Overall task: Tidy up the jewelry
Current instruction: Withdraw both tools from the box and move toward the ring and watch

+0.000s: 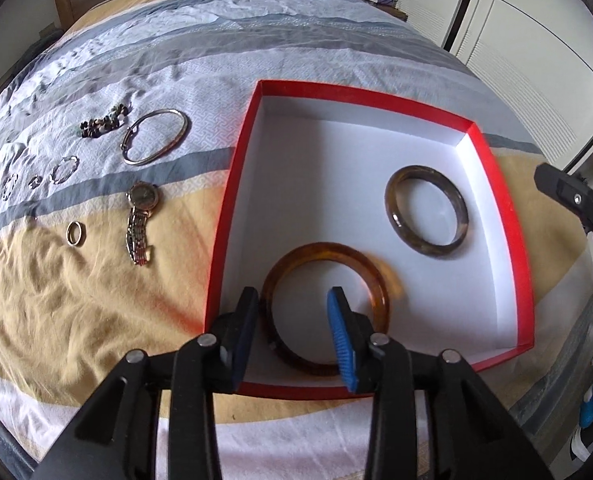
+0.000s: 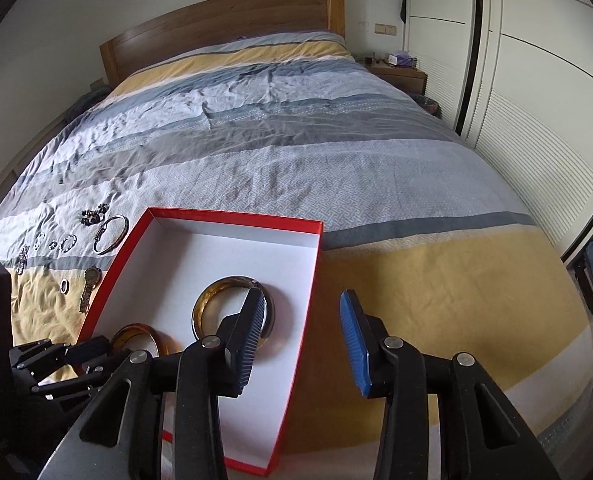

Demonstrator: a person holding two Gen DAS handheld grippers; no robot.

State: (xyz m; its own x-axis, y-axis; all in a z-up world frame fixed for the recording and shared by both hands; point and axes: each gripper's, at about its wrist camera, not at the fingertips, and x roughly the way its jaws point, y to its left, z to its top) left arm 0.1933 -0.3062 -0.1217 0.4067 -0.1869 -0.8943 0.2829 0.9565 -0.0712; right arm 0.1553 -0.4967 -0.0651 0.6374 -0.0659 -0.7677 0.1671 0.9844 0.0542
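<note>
Left wrist: left tool [image 1: 294, 300] part-open astride amber bangle [image 1: 324, 276], unclamped; watch [image 1: 140, 216] beside red box [image 1: 232, 184]

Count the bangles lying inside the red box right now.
2. An amber bangle lies at the near edge of the red box, under the left gripper; a dark brown bangle lies toward its right wall.

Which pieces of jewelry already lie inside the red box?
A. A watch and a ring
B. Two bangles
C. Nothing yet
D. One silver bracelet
B: the amber bangle and the dark brown bangle lie on the white floor of the red box, while the watch remains on the bed.
</note>
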